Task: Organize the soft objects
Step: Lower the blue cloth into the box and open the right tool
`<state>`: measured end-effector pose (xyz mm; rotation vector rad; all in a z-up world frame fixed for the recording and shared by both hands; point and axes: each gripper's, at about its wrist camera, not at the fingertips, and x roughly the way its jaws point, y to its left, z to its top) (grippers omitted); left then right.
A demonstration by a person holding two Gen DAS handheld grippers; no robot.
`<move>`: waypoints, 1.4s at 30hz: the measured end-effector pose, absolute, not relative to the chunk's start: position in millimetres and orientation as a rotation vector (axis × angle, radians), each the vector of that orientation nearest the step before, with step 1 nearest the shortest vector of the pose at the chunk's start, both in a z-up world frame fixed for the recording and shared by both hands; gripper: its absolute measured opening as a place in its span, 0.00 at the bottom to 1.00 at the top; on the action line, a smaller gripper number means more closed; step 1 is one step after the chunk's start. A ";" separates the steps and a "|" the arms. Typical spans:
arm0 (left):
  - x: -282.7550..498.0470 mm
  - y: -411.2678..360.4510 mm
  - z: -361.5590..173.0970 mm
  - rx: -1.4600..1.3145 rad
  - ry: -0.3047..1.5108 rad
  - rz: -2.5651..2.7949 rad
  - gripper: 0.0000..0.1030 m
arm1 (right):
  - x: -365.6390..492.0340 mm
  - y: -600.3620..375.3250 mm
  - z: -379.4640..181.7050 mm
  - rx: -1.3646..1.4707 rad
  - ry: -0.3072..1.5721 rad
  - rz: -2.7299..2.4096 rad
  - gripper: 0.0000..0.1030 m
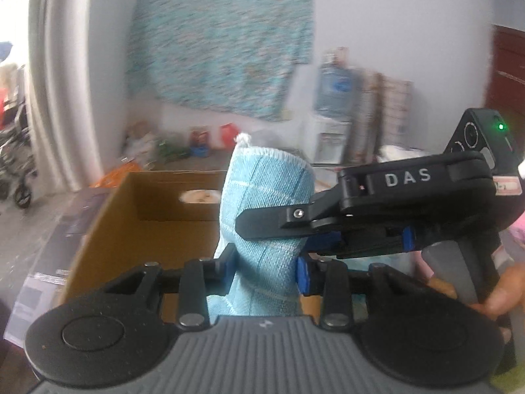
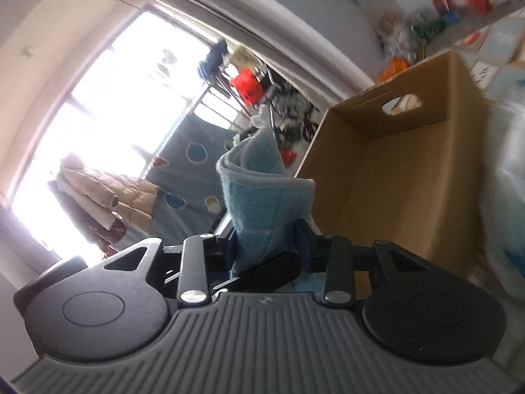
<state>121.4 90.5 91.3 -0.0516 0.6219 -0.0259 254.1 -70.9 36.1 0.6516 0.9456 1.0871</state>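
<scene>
A light blue checked towel (image 1: 265, 190) stands rolled upright between both grippers. My left gripper (image 1: 265, 272) is shut on its lower part, blue pads pressing each side. My right gripper (image 1: 262, 233) reaches in from the right and clamps the towel just above, one black finger lying across the front; its other finger is hidden behind the cloth. In the right wrist view the towel (image 2: 252, 190) rises from my right gripper (image 2: 265, 246), with a black finger of the left gripper (image 2: 262, 272) crossing below. An open cardboard box (image 1: 108, 216) sits just behind the towel, its inside bare (image 2: 393, 197).
A person's hand (image 1: 502, 295) grips the right gripper's handle. A blue patterned cloth (image 1: 220, 49) hangs on the wall, with a water dispenser (image 1: 334, 88) to its right. Small clutter lines the floor behind the box. A bright window (image 2: 115, 98) and hanging clothes (image 2: 108, 197) lie to the left.
</scene>
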 end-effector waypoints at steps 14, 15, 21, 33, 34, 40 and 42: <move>251.8 217.4 46.1 -0.139 0.850 0.232 0.56 | 410.2 77.9 -33.8 0.610 1.254 0.893 0.22; 253.8 222.8 42.5 -0.153 0.861 0.237 0.56 | 417.2 84.4 -39.9 0.613 1.270 0.880 0.22; 255.0 237.9 35.1 -0.178 0.885 0.252 0.58 | 454.6 119.2 -63.3 0.644 1.307 0.824 0.22; 252.7 251.7 23.5 -0.194 0.922 0.293 0.58 | 485.2 145.9 -104.6 0.629 1.321 0.716 0.24; 252.4 251.0 23.6 -0.188 0.924 0.296 0.58 | 485.6 146.1 -105.1 0.616 1.335 0.721 0.24; 250.3 245.3 25.1 -0.191 0.928 0.281 0.60 | 478.8 135.6 -101.0 0.583 1.375 0.665 0.53; 247.1 243.2 26.0 -0.187 0.922 0.278 0.62 | 474.9 126.6 -93.8 0.618 1.374 0.678 0.55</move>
